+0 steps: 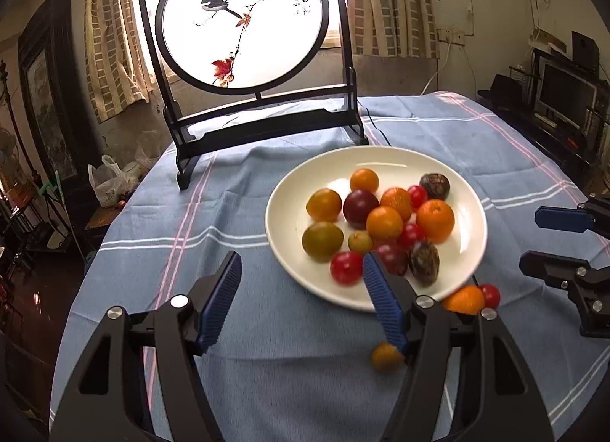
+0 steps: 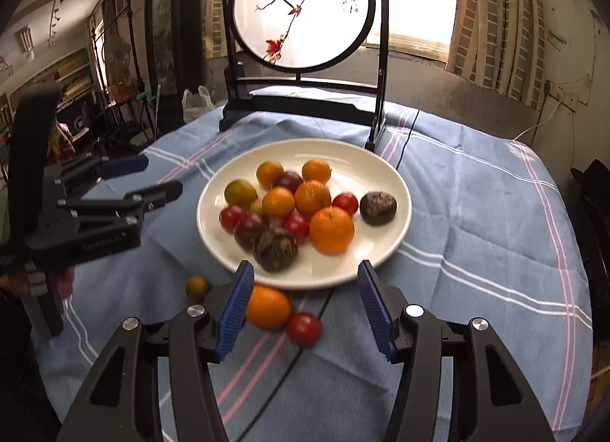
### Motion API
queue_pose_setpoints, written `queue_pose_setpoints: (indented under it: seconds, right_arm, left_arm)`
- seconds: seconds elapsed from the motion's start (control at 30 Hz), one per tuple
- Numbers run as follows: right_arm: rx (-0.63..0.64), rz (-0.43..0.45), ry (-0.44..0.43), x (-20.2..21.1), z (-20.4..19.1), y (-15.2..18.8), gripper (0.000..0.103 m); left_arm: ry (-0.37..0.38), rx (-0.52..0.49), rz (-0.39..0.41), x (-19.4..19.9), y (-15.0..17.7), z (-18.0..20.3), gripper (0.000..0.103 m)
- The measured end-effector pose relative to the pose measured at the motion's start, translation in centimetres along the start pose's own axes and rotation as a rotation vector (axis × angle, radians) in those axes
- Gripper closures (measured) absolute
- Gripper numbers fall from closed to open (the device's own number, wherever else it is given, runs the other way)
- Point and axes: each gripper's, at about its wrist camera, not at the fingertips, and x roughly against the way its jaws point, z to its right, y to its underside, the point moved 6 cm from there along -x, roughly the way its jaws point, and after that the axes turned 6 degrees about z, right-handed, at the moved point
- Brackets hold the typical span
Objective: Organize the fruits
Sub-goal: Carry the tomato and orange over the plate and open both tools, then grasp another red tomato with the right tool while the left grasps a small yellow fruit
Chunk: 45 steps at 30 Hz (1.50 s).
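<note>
Your left hand-held gripper [image 1: 301, 299] and right hand-held gripper [image 2: 305, 308] are spread, empty; a white plate [image 2: 381, 251] holds mixed fruit, an orange [image 2: 267, 306] and tomato [image 2: 304, 328] lie loose on the tabletop [image 2: 476, 251].

The right gripper [image 2: 305, 308] hangs open over the blue cloth [image 2: 476, 213], nothing between its pads. Just ahead sits the white plate [image 2: 392, 182] heaped with fruit. An orange [image 2: 268, 306] and a red tomato [image 2: 304, 328] lie by its left finger; the left gripper [image 2: 160, 177] is off left.
</note>
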Motion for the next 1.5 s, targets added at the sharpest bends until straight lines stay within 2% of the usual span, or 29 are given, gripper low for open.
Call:
queue_pose_setpoints:
  seconds: [0.13, 0.23, 0.4, 0.5, 0.67, 0.93, 1.13, 1.33, 1.47, 1.5]
  right_arm:
    - [0.086, -0.093, 0.030, -0.6, -0.5, 3.9, 0.046]
    - [0.105, -0.146, 0.045, -2.1, -0.7, 5.5, 0.054]
    - [0.109, -0.161, 0.051, -4.0, -0.8, 5.6, 0.059]
    - [0.125, -0.178, 0.049, -5.0, -0.8, 5.5, 0.067]
    - [0.136, -0.198, 0.017, -5.9, -1.2, 5.3, 0.076]
    - [0.083, -0.171, -0.005, -4.2, -0.6, 5.3, 0.078]
    - [0.069, -0.163, -0.019, -3.6, -0.6, 5.3, 0.077]
    - [0.063, -0.167, -0.038, -3.8, -0.9, 5.4, 0.077]
    - [0.050, -0.167, -0.037, -3.8, -0.7, 5.5, 0.077]
    - [0.050, -0.168, -0.035, -3.8, -0.7, 5.6, 0.077]
  left_arm:
    - [0.038, -0.014, -0.047, 1.1, 3.0, 0.1, 0.038]
    - [0.052, -0.032, -0.079, 1.2, 4.7, 0.5, 0.038]
    - [0.076, -0.056, -0.103, 1.3, 6.1, 1.0, 0.038]
    - [0.105, -0.104, -0.110, 1.4, 6.6, 1.8, 0.038]
    - [0.176, -0.168, -0.123, 1.3, 7.2, 3.3, 0.037]
    - [0.257, -0.225, -0.153, -0.7, 7.8, 4.8, 0.037]
    - [0.274, -0.240, -0.186, -2.9, 7.9, 5.2, 0.051]
    - [0.302, -0.229, -0.185, -3.7, 7.5, 5.5, 0.055]
    - [0.320, -0.238, -0.187, -3.6, 7.4, 6.2, 0.077]
    - [0.308, -0.246, -0.184, -3.5, 7.4, 6.4, 0.077]
